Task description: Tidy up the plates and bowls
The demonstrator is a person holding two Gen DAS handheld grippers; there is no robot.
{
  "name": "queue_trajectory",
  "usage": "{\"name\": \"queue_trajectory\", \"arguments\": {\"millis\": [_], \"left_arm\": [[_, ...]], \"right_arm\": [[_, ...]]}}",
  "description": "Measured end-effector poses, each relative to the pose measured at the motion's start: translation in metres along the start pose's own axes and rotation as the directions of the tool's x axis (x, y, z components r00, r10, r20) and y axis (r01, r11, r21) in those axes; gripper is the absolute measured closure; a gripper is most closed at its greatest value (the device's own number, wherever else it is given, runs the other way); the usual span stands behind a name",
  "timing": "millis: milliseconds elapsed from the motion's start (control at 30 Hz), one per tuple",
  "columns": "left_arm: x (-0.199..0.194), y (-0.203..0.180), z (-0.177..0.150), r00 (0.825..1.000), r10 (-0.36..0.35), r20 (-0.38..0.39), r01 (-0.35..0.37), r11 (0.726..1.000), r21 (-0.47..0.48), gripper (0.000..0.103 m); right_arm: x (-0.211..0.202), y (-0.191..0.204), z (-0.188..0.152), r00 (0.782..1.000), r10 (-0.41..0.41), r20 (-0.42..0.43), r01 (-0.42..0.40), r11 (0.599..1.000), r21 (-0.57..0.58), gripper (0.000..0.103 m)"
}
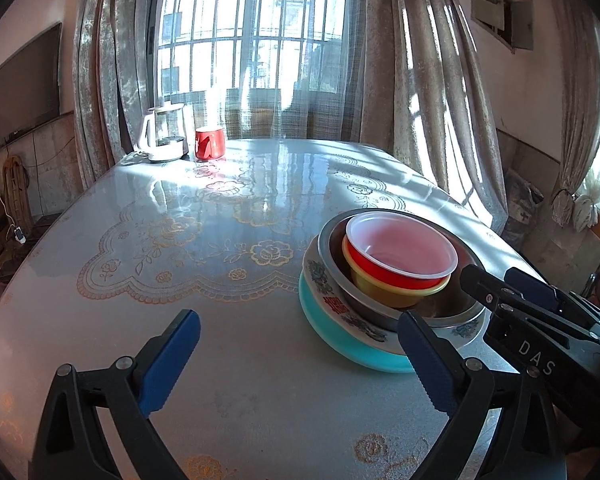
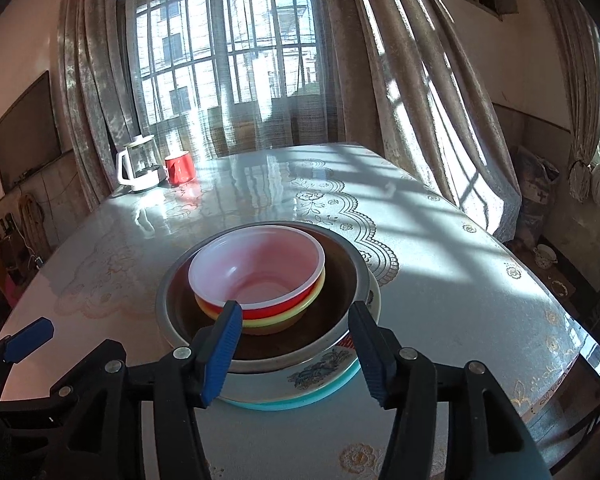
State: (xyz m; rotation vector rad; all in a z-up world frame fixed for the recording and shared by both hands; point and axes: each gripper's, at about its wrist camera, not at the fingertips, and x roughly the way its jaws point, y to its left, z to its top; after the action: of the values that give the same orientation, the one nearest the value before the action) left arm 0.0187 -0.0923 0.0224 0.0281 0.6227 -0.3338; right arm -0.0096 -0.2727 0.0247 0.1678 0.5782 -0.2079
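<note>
A stack stands on the table: a teal plate (image 1: 332,340) at the bottom, a floral white plate (image 1: 328,300), a steel bowl (image 1: 332,236), a yellow bowl (image 1: 380,292), and a red bowl with a white inside (image 1: 400,248) on top. The same stack shows in the right wrist view, with the red bowl (image 2: 260,268), the steel bowl (image 2: 340,276) and the floral plate (image 2: 320,372). My left gripper (image 1: 300,360) is open and empty, left of the stack. My right gripper (image 2: 296,348) is open, its fingers astride the stack's near edge, holding nothing.
A white kettle (image 1: 162,136) and a red mug (image 1: 210,143) stand at the table's far left corner. The table (image 1: 220,240) has a glossy lace-pattern cover. Curtains and a window lie behind. The table's right edge (image 2: 560,340) is close to the stack.
</note>
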Motion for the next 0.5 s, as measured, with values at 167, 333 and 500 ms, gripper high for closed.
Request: {"name": "queue_trajectory", "arguments": {"millis": [167, 333, 500], "left_arm": [[0.0004, 0.0002, 0.0002, 1.000, 0.002, 0.001, -0.002, 1.000, 0.004, 0.002], [0.0029, 0.0011, 0.0006, 1.000, 0.004, -0.002, -0.004, 1.000, 0.007, 0.001], [0.0039, 0.0020, 0.0012, 1.000, 0.007, -0.004, -0.007, 1.000, 0.005, 0.001]], "right_arm": [[0.0008, -0.0001, 0.0006, 1.000, -0.001, -0.002, 0.001, 1.000, 0.004, 0.047], [0.0015, -0.0003, 0.0010, 1.000, 0.000, -0.004, 0.000, 1.000, 0.004, 0.047], [0.0033, -0.0001, 0.0017, 1.000, 0.000, -0.004, 0.000, 1.000, 0.002, 0.047]]}}
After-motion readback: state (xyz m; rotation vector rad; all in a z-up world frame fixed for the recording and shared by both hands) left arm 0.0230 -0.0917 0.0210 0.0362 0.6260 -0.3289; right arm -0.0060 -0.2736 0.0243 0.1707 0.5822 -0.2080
